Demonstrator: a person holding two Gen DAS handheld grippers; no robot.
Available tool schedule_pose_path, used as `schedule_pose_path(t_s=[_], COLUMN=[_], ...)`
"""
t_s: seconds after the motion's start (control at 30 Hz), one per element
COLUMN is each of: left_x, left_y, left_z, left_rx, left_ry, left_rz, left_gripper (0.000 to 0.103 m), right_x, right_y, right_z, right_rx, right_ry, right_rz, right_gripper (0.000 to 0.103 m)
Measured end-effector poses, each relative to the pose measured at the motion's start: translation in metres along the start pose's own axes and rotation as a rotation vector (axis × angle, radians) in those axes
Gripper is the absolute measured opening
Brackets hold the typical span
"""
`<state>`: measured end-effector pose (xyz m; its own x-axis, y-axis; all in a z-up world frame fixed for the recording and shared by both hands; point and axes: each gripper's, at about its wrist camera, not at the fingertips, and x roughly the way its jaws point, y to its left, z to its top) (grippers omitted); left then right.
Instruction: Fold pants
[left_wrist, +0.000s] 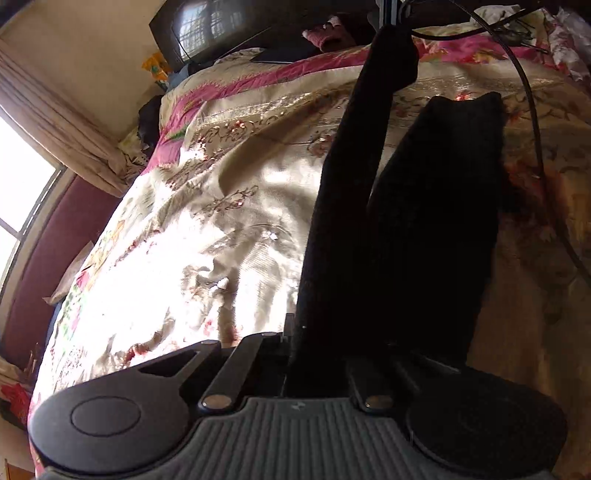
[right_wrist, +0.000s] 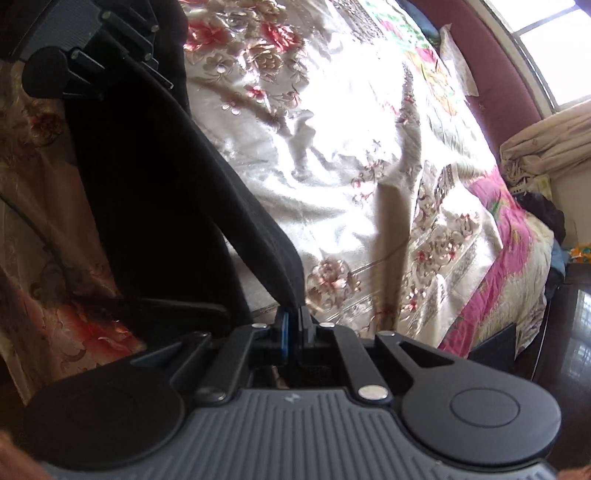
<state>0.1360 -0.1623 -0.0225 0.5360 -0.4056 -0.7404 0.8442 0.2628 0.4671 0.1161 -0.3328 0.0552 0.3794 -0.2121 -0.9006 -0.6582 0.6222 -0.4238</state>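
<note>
Left wrist view: left tongs (left_wrist: 295, 332) are clamping black fabric pants (left_wrist: 406, 221), lifting one edge.
Right wrist view: right tongs (right_wrist: 295, 314) are pinching the pants' edge tight.
Pants: they are stretching between both tongs, hanging above the floral satin bedspread (right_wrist: 351, 147).
Bed: sunlight is glaring across it.

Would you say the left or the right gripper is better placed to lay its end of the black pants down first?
Probably left: the left gripper grips where much fabric lies, while the right gripper lifts the black pants.
</note>
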Motion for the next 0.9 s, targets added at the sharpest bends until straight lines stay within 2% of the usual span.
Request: schedule_pose_path(t_s=[0.03, 0.1, 0.17, 0.23, 0.3, 0.4, 0.5, 0.53, 0.67, 0.77, 0.9], left_x=[0.005, 0.024, 0.035, 0.033, 0.03, 0.033, 0.034, 0.035, 0.036, 0.039, 0.042], left_y=[-0.012, -0.049, -0.073, -0.08, -0.073, -0.06, -0.056, -0.058, -0.067, -0.073, -0.073], left_z=[-0.003, -0.012, -0.02, -0.022, -0.019, -0.016, -0.014, -0.013, -0.015, -0.013, -0.012], left_rx=[0.014, 0.116, 0.193, 0.239, 0.222, 0.184, 0.173, 0.172, 0.183, 0.198, 0.197], left_ry=[0.007, 0.039, 0.079, 0.068, 0.078, 0.095, 0.102, 0.105, 0.114, 0.12, 0.129], left_rz=[-0.029, -0.037, -0.029, -0.001, -0.012, -0.024, -0.025, -0.024, -0.017, 0.0, 0.008], left_gripper=[0.02, 0.021, 0.021, 0.022, 0.026, 0.027, 0.027, 0.026, 0.026, 0.026, 0.026], right_x=[0.013, 0.04, 0.062, 0.067, 0.059, 0.034, 0.021, 0.022, 0.07, 0.102, 0.116], right_y=[0.016, 0.045, 0.068, 0.073, 0.067, 0.042, 0.005, -0.01, -0.048, -0.051, -0.045], right_z=[-0.011, -0.027, -0.035, -0.04, -0.045, -0.055, -0.064, -0.068, -0.084, -0.092, -0.093], right_rx=[0.003, 0.022, 0.073, 0.126, 0.183, 0.292, 0.437, 0.512, 0.688, 0.707, 0.591], right_ry=[0.047, 0.114, 0.14, 0.148, 0.145, 0.128, 0.086, 0.069, 0.076, 0.077, 0.066], right_rz=[0.026, 0.08, 0.068, 0.047, 0.036, 0.02, 0.029, 0.03, 0.082, 0.167, 0.235], right_gripper=[0.004, 0.005, 0.006, 0.005, 0.006, 0.011, 0.019, 0.024, 0.026, 0.029, 0.032])
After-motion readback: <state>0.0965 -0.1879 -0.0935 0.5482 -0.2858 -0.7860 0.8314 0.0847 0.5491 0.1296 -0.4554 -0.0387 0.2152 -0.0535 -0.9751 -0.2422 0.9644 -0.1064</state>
